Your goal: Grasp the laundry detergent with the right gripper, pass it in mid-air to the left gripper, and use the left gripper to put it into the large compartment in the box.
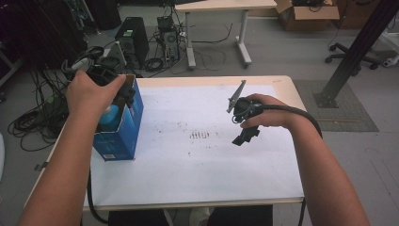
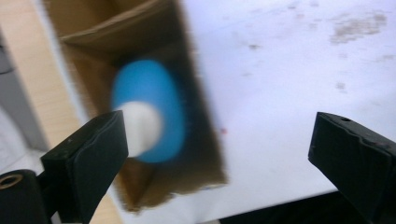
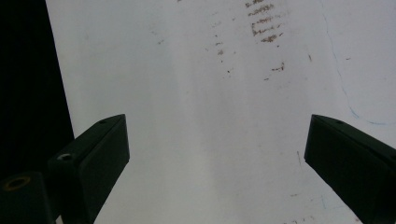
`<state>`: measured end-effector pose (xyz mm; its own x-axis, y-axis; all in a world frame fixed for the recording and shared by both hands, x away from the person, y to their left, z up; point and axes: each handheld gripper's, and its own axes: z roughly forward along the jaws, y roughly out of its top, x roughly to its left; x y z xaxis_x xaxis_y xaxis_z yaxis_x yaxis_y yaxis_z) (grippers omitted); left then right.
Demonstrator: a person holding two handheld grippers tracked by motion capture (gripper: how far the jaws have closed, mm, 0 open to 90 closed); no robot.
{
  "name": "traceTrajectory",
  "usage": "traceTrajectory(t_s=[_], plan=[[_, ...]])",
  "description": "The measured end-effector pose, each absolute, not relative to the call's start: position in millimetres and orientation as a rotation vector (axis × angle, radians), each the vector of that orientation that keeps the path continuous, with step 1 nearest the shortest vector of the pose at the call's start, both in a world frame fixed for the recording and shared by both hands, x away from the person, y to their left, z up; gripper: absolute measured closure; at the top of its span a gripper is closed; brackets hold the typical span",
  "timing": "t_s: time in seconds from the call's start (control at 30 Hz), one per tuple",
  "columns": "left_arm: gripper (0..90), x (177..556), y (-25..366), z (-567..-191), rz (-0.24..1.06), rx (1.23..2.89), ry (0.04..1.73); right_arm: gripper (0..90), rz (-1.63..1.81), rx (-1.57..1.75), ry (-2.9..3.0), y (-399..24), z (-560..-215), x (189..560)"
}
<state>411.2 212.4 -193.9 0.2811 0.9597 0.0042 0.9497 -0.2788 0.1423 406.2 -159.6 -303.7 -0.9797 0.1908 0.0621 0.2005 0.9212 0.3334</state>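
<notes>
High view: left gripper (image 1: 110, 77) over the open top of a blue box (image 1: 123, 128) at the table's (image 1: 282, 84) left edge; a blue bottle (image 1: 109, 115) stands inside. Right gripper (image 1: 244, 123) hangs above the white sheet (image 1: 197, 160).

Left gripper view: jaws wide, nothing between; bottle (image 2: 154, 109) below in box (image 2: 116, 37), blurred.

Right gripper view: jaws wide, empty, over sheet (image 3: 196, 116).

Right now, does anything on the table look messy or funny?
Yes. The white sheet covering the table is dirty, with brownish smudges near its middle. The blue box stands upright at the left edge with a blue bottle inside. Nothing looks spilled or tipped over.
</notes>
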Motion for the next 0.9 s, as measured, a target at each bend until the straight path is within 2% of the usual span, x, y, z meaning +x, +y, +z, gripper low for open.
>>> traceTrajectory(t_s=[0.4, 0.47, 0.63, 0.73, 0.9], plan=[[4.7, 409.7, 194.7, -192.4, 0.134, 2.560, 1.665, 6.8, -0.534, -0.330, -3.055, -169.2, -302.3, 403.9], [5.0, 409.5, 190.0, -190.4, 0.120, 2.620, 1.567, 6.8, -0.533, -0.333, -3.058, -171.3, -300.8, 403.4], [4.9, 411.2, 186.5, -186.2, 0.062, 2.666, 1.507, 6.8, -0.534, -0.338, -3.065, -172.6, -298.3, 401.3], [4.6, 411.4, 185.4, -181.2, 0.068, 2.669, 1.470, 6.9, -0.538, -0.328, -3.068, -172.4, -296.6, 399.1], [4.6, 411.1, 175.8, -163.0, 0.084, 2.720, 1.316, 6.9, -0.535, -0.321, -3.076, -172.1, -294.2, 396.4]])
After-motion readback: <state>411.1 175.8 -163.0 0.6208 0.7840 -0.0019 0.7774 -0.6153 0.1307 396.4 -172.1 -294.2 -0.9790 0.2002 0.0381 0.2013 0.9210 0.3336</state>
